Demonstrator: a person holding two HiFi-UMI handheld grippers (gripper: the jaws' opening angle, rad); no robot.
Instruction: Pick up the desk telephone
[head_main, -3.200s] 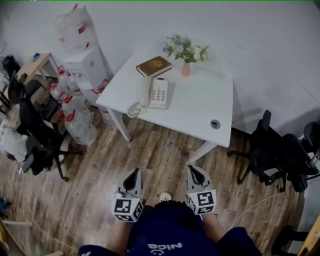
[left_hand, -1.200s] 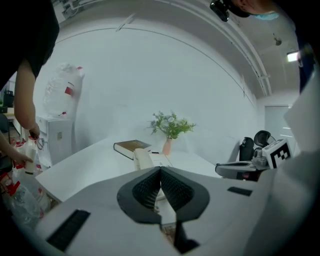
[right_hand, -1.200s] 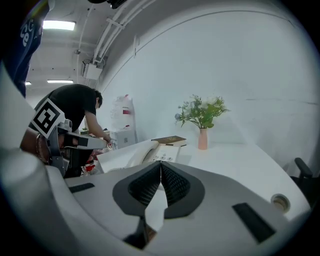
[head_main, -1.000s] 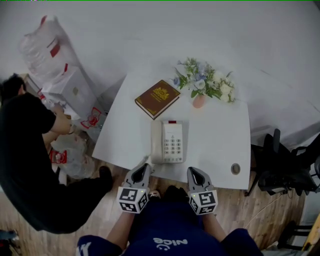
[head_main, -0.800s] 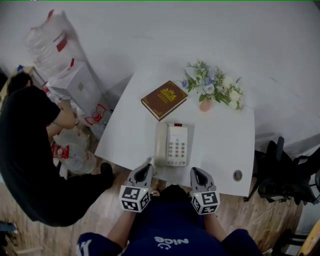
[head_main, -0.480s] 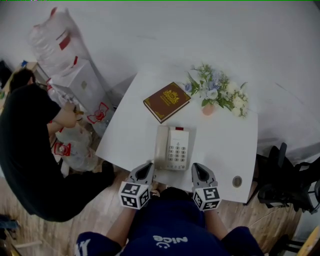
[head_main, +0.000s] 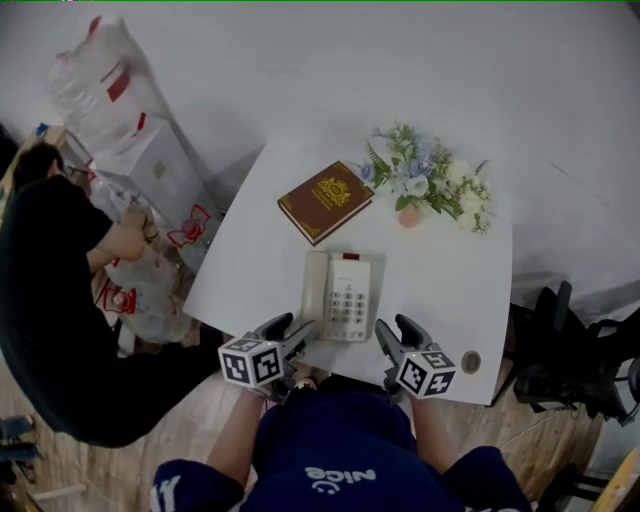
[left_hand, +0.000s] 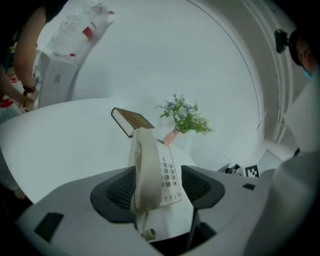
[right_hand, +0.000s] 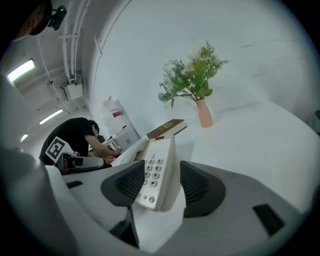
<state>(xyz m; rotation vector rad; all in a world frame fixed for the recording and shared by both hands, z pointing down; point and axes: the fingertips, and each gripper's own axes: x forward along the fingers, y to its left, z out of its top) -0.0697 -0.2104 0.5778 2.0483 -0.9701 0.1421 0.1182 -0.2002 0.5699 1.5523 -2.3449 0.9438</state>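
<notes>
A cream desk telephone (head_main: 338, 297) lies on the white table (head_main: 250, 270), handset on its left side, keypad on the right. My left gripper (head_main: 290, 332) is at the phone's near left corner and my right gripper (head_main: 397, 332) at its near right corner. Both have just been opening their jaws and stand open. In the left gripper view the handset (left_hand: 144, 170) shows between the pads of my left gripper (left_hand: 159, 186), untouched. In the right gripper view the keypad end of the phone (right_hand: 156, 172) lies between the pads of my right gripper (right_hand: 159, 184), with gaps on both sides.
A brown book (head_main: 325, 202) and a pink vase of flowers (head_main: 410, 215) stand behind the phone. A cable hole (head_main: 471, 361) is near the table's front right corner. A person in black (head_main: 50, 300) bends over bags and boxes (head_main: 150, 160) at the left. Office chairs (head_main: 570, 350) stand to the right.
Both grippers have gone forward to the phone's near end, rolled so that their marker cubes face outward, and opened their jaws from shut.
</notes>
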